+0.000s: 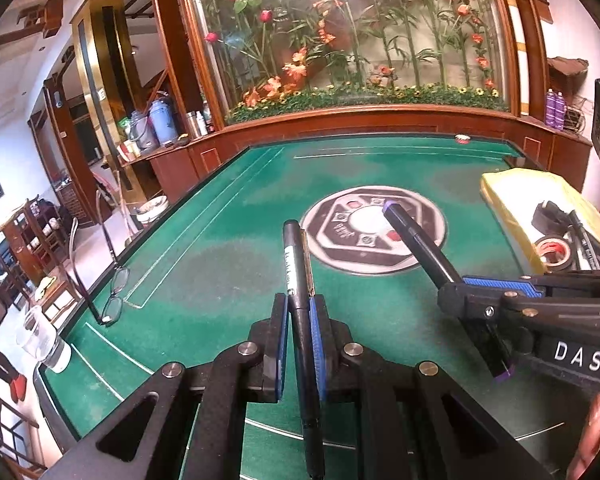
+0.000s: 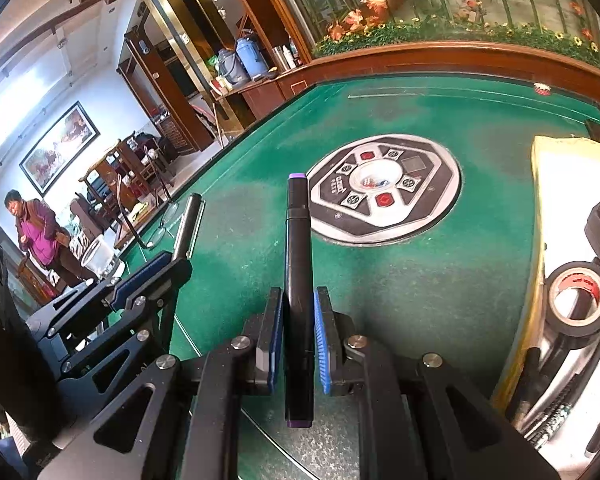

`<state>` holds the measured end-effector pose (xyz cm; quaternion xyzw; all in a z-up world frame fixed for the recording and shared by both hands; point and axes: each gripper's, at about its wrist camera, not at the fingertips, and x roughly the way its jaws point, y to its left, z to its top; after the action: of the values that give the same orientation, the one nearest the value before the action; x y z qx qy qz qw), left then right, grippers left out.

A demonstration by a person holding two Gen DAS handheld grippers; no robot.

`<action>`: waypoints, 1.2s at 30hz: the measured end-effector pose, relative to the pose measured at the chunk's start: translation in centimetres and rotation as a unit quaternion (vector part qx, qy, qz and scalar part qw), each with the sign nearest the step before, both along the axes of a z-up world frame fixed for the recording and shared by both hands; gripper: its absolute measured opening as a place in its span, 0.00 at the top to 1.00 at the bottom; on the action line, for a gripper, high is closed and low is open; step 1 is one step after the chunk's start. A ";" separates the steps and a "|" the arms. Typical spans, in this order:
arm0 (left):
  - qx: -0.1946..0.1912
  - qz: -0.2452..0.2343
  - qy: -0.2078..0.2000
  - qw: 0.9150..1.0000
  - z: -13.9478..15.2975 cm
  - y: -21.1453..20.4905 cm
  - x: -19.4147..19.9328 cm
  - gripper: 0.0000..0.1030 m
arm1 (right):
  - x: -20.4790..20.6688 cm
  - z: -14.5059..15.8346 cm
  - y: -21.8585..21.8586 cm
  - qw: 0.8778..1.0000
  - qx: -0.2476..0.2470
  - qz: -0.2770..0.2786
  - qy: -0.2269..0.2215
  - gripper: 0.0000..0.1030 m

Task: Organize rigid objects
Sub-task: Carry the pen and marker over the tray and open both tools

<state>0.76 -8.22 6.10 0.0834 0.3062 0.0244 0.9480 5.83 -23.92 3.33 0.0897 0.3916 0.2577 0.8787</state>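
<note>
I see eyeglasses (image 1: 114, 294) at the green table's (image 1: 228, 240) left edge, a clear cup (image 1: 36, 334) at its near-left corner, blue thermoses (image 1: 162, 122) on the sideboard, a bystander (image 2: 40, 232) in purple.

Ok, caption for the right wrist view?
Right gripper clamps a black purple-capped marker over the green felt table; left gripper alongside.

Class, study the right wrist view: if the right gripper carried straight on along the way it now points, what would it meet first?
Probably the green table felt, just short of the round control panel. The right gripper angles downward, its purple-capped marker leading. Depth is uncertain.
</note>
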 end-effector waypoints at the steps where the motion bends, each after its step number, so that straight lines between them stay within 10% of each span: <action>1: -0.004 -0.009 0.001 1.000 0.4 -0.4 0.0 0.90 | -0.1 0.2 -0.4 1.000 0.004 -0.003 -0.002 0.86; 11: -0.129 -0.189 0.056 0.972 6.2 -7.5 0.5 0.90 | -3.3 3.7 -12.0 0.984 0.020 -0.163 -0.069 0.86; 21: -0.163 -0.267 0.128 0.941 4.8 -17.2 2.8 0.90 | -4.1 2.0 -19.2 0.964 0.032 -0.258 -0.048 0.86; 36: -0.135 -0.246 0.136 0.950 0.9 -19.5 4.3 0.90 | -3.5 0.5 -20.0 0.959 0.002 -0.284 -0.016 0.86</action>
<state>5.11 -27.74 7.02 0.0303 0.4024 -0.2628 0.8764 2.34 -43.92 3.85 0.1952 0.3350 -0.0003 0.9218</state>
